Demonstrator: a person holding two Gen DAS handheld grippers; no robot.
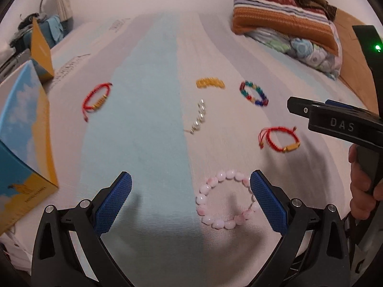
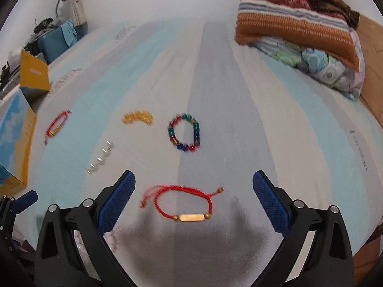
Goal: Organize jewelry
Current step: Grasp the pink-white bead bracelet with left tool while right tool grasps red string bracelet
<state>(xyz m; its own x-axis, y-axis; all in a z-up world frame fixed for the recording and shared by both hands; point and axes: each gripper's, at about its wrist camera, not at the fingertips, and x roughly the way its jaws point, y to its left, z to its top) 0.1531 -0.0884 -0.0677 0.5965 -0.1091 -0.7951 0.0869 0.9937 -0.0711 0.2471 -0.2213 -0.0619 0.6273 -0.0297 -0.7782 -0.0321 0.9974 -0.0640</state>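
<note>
Both grippers are being held open: left gripper (image 1: 191,197), pink bead bracelet (image 1: 226,199) at its 3 o'clock pad; right gripper (image 2: 194,197) over red cord bracelet (image 2: 183,203). Light, floppy, slippery; the cord is probably best pinched beside the gold bar.

left claw (image 1: 190,198) and right claw (image 2: 194,199): matt black plastic arms, blue pads with a fine rough grid texture, bright metal pins. bed sheet (image 1: 153,143) — matt woven cloth, striped. pink bracelet (image 1: 225,199): smooth, glossy beads. red bracelet (image 2: 184,203) — braided cord with a polished gold-coloured metal bar. box (image 1: 21,143): smooth printed card. pillow (image 2: 296,24): coarse-woven cloth.
</note>
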